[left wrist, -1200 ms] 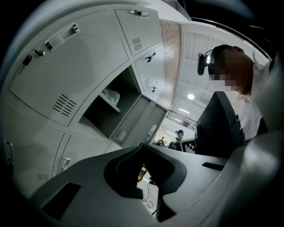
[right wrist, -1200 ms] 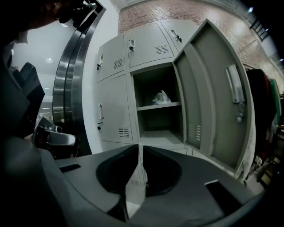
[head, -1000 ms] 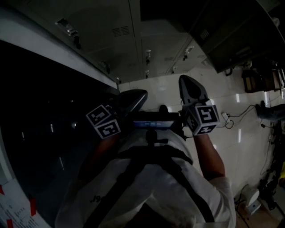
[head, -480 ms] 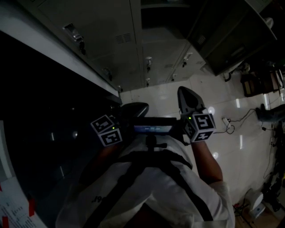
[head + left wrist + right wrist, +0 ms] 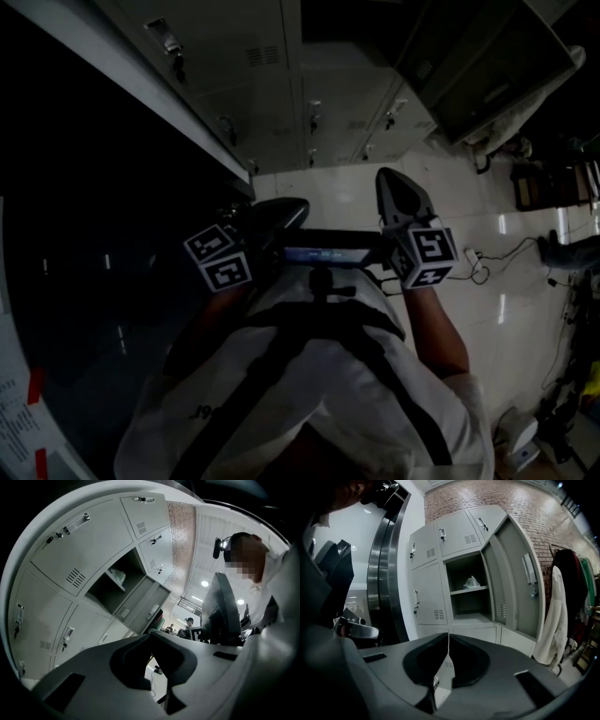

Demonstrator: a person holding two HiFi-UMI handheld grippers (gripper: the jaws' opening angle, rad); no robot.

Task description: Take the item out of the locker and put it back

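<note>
While you hold both grippers out before your chest, the left gripper (image 5: 152, 637) and right gripper (image 5: 448, 639) are both closed tight on nothing. The white item (image 5: 472, 582) lies on the open locker's (image 5: 468, 605) shelf, at twelve o'clock from the right gripper. The cubes (image 5: 427, 253) carry only square markers.

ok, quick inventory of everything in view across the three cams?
lockers: several, grey, one bank in front of the brick wall
open locker: one, grey, door swung out to its right
item: one, pale, crumpled, on the open locker's upper shelf
garment: one, white, hanging right of the lockers
cables: a few, dark, on the pale floor
shirt: one, white under black straps, on the person
left gripper: one, grey, jaws together, empty
right gripper: one, grey, jaws together, empty
</note>
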